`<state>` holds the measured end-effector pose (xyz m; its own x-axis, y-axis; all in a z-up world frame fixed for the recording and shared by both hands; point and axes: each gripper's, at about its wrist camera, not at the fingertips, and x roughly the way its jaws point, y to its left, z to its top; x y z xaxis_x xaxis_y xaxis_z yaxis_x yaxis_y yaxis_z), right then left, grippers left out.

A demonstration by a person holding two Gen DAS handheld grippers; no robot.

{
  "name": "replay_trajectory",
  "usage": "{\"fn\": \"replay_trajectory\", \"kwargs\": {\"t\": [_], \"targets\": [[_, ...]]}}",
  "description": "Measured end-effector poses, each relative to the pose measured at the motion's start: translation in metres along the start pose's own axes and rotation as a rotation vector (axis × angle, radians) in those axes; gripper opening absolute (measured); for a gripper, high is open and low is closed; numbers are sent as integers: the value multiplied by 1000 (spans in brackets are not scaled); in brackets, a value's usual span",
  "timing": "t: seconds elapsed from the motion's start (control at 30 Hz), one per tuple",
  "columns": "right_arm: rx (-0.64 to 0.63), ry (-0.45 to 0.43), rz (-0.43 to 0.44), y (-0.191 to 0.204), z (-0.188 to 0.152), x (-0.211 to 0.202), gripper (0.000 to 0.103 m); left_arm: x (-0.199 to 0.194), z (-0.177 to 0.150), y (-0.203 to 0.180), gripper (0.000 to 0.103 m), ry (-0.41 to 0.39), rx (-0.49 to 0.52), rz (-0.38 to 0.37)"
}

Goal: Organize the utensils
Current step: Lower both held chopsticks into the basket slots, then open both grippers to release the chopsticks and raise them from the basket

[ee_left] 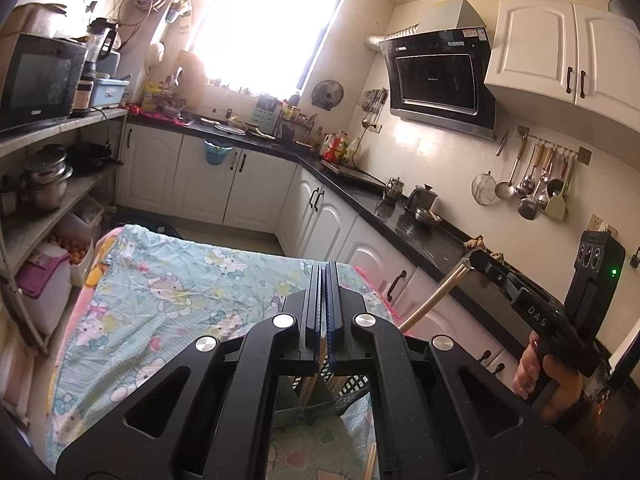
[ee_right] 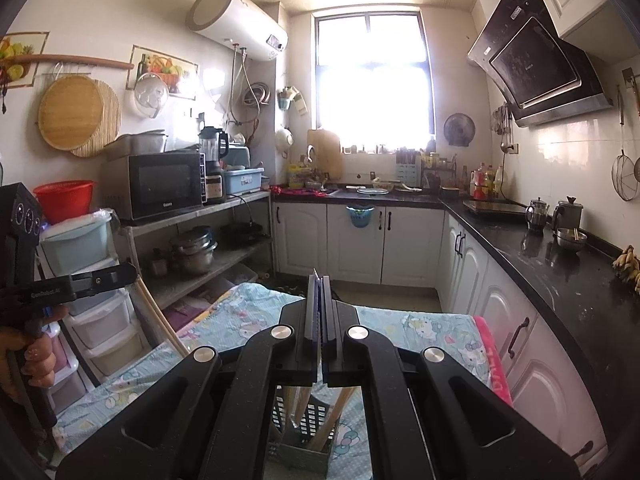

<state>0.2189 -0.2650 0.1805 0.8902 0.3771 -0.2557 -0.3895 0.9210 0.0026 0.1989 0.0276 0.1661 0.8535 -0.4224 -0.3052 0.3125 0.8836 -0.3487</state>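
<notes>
Two grippers [ee_left: 324, 280] [ee_right: 319, 292] are in view, one slotted utensil holder [ee_right: 304, 428] stands on one cartoon-print tablecloth [ee_left: 168, 288], and two metal kettles [ee_right: 536, 210] [ee_right: 568, 210] sit on one black counter [ee_right: 560, 276].

A lived-in home kitchen: a slanted range hood [ee_left: 438, 80], white cabinets [ee_left: 560, 52], a microwave [ee_right: 156, 184], a wall-mounted water heater [ee_right: 240, 20] and ladles hung on a rail [ee_left: 536, 180].

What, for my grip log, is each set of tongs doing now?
Left tongs: closed, holding a pale wooden stick.
Right tongs: closed, holding a thin gold-coloured metal rod.
</notes>
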Motion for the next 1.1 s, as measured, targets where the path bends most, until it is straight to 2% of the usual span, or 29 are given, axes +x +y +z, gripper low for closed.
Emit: {"fn": "replay_trajectory", "kwargs": {"t": [0.57,1.1], "targets": [[3,70,-7,2,-25,30,1,33,-27,5,0,53,-26,-10],[14,176,0,10,-53,63,2,56,-51,18,0,99,-49,11]]}}
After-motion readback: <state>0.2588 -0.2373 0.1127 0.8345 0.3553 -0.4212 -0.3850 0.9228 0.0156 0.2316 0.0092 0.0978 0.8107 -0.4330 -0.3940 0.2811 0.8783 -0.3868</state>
